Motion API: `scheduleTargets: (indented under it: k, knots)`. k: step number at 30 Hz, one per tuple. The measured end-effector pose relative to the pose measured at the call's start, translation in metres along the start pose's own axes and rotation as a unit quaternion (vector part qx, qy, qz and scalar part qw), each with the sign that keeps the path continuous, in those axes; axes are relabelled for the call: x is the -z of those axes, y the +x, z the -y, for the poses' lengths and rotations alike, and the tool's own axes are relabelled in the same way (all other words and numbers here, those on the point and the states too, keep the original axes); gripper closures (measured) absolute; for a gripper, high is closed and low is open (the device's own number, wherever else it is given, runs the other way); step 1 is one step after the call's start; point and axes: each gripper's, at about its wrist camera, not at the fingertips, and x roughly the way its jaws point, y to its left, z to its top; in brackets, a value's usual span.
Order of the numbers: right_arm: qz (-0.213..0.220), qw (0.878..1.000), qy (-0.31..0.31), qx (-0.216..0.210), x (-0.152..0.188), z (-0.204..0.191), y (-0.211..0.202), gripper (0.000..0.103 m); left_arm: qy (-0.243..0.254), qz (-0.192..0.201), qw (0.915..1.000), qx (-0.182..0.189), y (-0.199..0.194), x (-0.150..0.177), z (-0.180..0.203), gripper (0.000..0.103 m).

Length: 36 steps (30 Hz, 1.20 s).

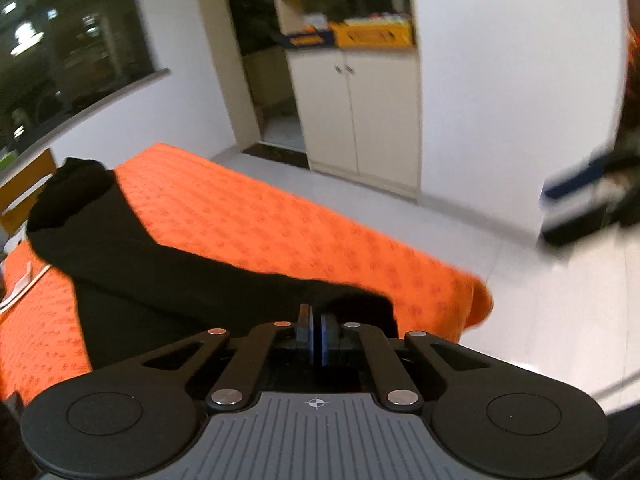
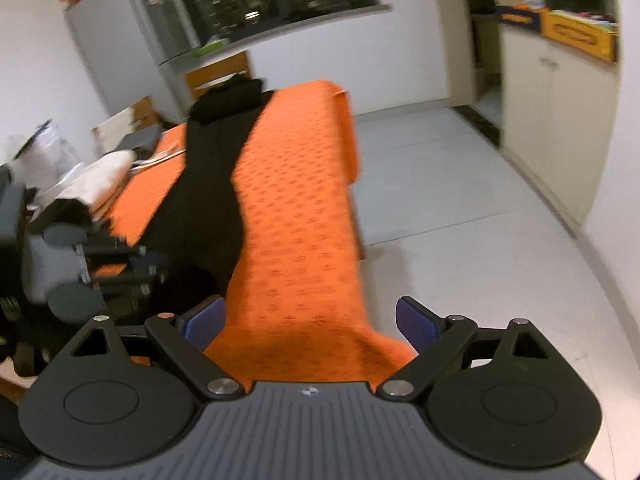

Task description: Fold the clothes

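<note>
Across the orange patterned cloth-covered surface [image 2: 296,216] lies a long black fabric garment [image 2: 208,184], stretched lengthwise; left gripper [image 1: 315,334] fingers clenched on its near end. Right gripper [image 2: 308,326] fingers spread wide, holding nothing, above the surface's near edge. Cream cabinet [image 1: 360,112] beyond.

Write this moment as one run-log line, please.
left gripper: shut on long black garment | right gripper: open, empty | orange patterned table cover: under garment
</note>
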Motion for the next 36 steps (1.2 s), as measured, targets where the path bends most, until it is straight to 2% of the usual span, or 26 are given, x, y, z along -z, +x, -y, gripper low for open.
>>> scheduleTargets:
  k: [5,10,17,23,24,25,26,27,28,29,30,31,36]
  knots:
    - [-0.022,0.996,-0.015,-0.080,-0.017,-0.022,0.037,0.008,-0.045,0.021,0.9987,-0.007,-0.031,-0.026,-0.023,0.097]
    - [-0.030,0.987,-0.039,-0.153,-0.038,-0.057,0.067,0.008,-0.073,0.033,0.9965,-0.023,-0.050,-0.044,-0.037,0.097]
    - [-0.048,0.979,-0.060,-0.187,-0.052,-0.095,0.097,0.008,-0.100,0.035,0.9935,-0.042,-0.062,-0.055,-0.044,0.097]
    - [-0.075,0.980,-0.075,-0.167,-0.050,-0.112,0.130,0.010,-0.119,0.054,0.9889,-0.070,-0.071,-0.060,-0.046,0.097]
    - [-0.077,0.981,-0.078,-0.161,-0.050,-0.113,0.134,0.014,-0.124,0.059,0.9877,-0.075,-0.073,-0.061,-0.047,0.097]
    - [-0.078,0.981,-0.079,-0.156,-0.050,-0.114,0.137,0.023,-0.128,0.063,0.9866,-0.079,-0.076,-0.062,-0.048,0.097]
    - [-0.078,0.982,-0.077,-0.152,-0.050,-0.115,0.140,0.027,-0.132,0.067,0.9854,-0.084,-0.079,-0.063,-0.049,0.097]
    - [-0.077,0.983,-0.074,-0.150,-0.051,-0.116,0.143,0.038,-0.134,0.071,0.9843,-0.091,-0.082,-0.062,-0.050,0.097]
    - [-0.072,0.984,-0.071,-0.148,-0.053,-0.116,0.144,0.054,-0.135,0.075,0.9831,-0.098,-0.086,-0.062,-0.051,0.097]
    - [-0.066,0.985,-0.068,-0.147,-0.055,-0.115,0.144,0.064,-0.137,0.079,0.9818,-0.105,-0.089,-0.062,-0.052,0.097]
    - [-0.057,0.985,-0.065,-0.146,-0.058,-0.113,0.140,0.091,-0.141,0.083,0.9802,-0.112,-0.095,-0.061,-0.053,0.097]
    - [-0.045,0.986,-0.062,-0.146,-0.061,-0.110,0.133,0.098,-0.144,0.086,0.9785,-0.120,-0.100,-0.059,-0.055,0.097]
    - [0.028,0.987,-0.086,-0.131,-0.083,-0.106,0.079,0.098,-0.150,0.101,0.9712,-0.155,-0.136,-0.044,-0.059,0.098]
